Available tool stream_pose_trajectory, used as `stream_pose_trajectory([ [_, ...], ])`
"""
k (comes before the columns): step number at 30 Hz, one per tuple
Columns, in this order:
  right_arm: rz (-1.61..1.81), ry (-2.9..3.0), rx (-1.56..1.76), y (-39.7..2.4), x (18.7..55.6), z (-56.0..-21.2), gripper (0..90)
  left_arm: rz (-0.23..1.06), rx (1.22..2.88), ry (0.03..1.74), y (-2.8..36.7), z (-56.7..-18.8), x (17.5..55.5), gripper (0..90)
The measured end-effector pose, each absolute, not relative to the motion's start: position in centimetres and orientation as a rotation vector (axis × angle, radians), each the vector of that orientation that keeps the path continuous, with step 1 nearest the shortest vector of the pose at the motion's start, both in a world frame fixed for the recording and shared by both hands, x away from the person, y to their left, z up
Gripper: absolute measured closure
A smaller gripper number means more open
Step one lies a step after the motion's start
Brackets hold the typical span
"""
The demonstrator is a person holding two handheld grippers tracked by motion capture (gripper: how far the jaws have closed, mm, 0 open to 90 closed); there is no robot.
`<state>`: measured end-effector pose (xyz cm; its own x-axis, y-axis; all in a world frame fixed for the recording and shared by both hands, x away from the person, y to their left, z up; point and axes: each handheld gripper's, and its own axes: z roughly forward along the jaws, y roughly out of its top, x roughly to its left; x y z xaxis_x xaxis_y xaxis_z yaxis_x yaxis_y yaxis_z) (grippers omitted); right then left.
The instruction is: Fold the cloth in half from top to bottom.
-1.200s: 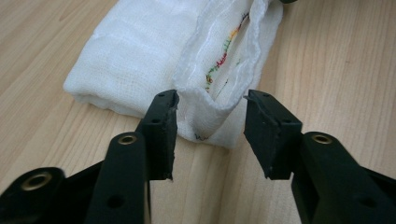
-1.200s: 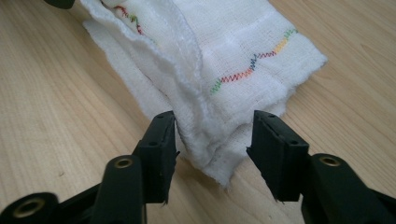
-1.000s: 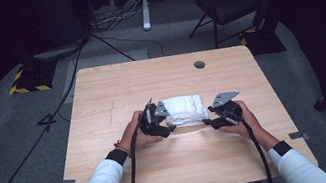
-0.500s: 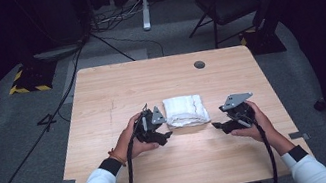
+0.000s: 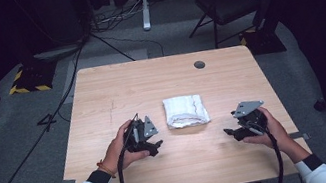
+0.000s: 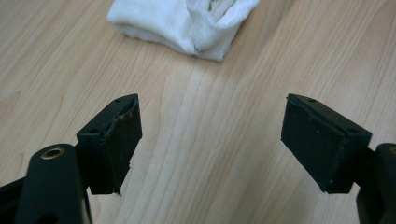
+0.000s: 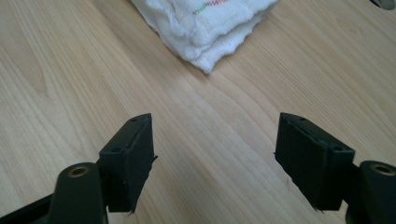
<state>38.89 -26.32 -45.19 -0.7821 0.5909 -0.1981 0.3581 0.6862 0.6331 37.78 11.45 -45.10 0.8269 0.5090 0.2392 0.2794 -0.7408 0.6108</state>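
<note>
**A:** How do your jaws stand?

**B:** Both pairs are wide apart with nothing between them. On my left gripper the jaws have just been opening, and bare wood shows in the gap. My right gripper is the same: its jaws have just been opening too, and I see wood grain between the black pads.

**A:** Where is the cloth?

**B:** A folded white towel lies flat on the surface, near the middle and a little toward my side. It sits between my two grippers, apart from both. In the left gripper view the towel is ahead of the jaws near the top edge, not touching them. In the right gripper view I see its stacked folded layers and a short line of red and green stitching on top, again ahead of the jaws and clear of them.

**A:** And your hands?

**B:** From above, my left hand holds its gripper low over the wood, left of the towel, pointing toward it. My right hand holds the other gripper to the towel's right, a bit farther away, also pointing inward.

**A:** Anything farther out?

**B:** A small round dark hole sits near the far edge of the surface. Beyond it are grey floor, cables, and a dark chair.
</note>
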Motion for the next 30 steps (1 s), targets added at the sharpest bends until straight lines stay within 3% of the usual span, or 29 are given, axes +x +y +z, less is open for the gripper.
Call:
stream_pose_trajectory([
  [17, 0.736, 2.446, 0.831, -31.3, 36.2, -46.7, 27.4, 0.671, 2.449, 0.685, 16.8, -46.5, 34.1, 19.0],
  [30, 0.851, 2.375, 1.064, -37.3, 34.3, -48.6, 24.8, 0.611, 2.321, 0.838, 21.8, -47.3, 32.9, 18.9],
])
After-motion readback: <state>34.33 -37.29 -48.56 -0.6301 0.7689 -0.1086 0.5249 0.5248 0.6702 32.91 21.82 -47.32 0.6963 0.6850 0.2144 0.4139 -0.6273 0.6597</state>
